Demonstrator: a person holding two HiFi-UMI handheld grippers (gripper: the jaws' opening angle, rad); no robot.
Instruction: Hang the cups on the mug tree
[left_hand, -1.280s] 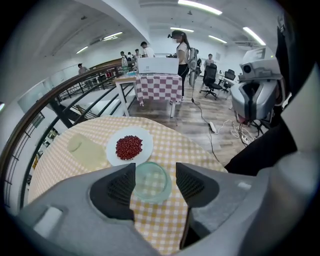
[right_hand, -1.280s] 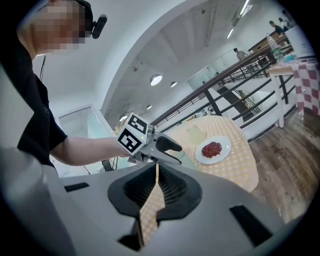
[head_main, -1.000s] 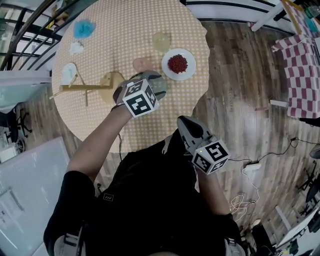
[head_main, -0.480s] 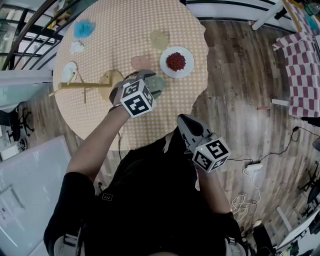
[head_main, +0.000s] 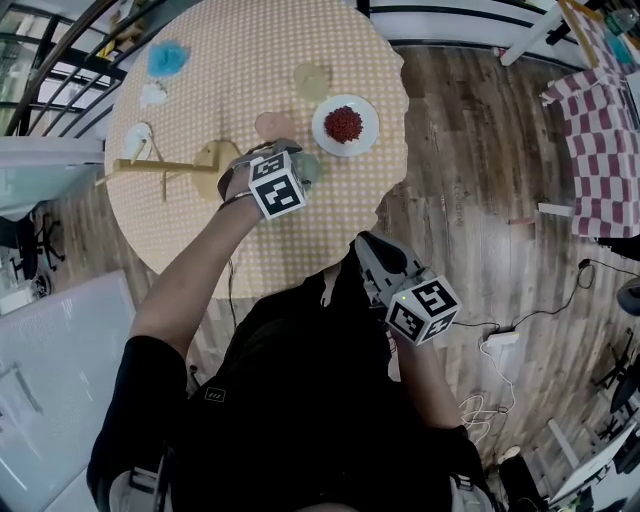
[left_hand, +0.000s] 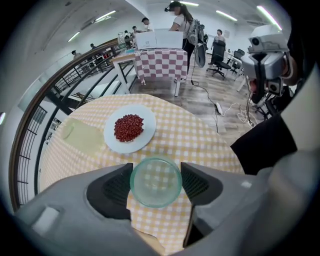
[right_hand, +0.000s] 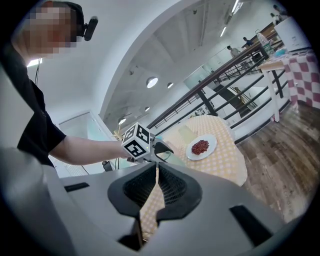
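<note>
A clear green cup (left_hand: 156, 189) stands on the checked tablecloth, seen from above between the jaws of my left gripper (left_hand: 156, 175). Those jaws have just been opening; they stand wide, one pad on each side of the rim, and show no squeeze. From the head view the left gripper (head_main: 298, 162) points steeply down over the green cup (head_main: 311, 166). The wooden mug tree (head_main: 165, 168) stands to its left, with a white cup (head_main: 138, 143) at its top end. My right gripper (right_hand: 156, 172) is shut and empty, and in the head view the right gripper (head_main: 366, 246) is off the table's edge by my body.
A white plate of red beans (head_main: 345, 124) lies just beyond the green cup. A pink cup (head_main: 272, 125), a yellow-green cup (head_main: 312, 80), a blue cup (head_main: 168, 57) and a small white one (head_main: 153, 95) stand further back. Railing borders the table's left; wood floor lies to the right.
The left gripper has sunk towards the table around the green cup, its cube now looking smaller. The right gripper stays shut, about where it was.
</note>
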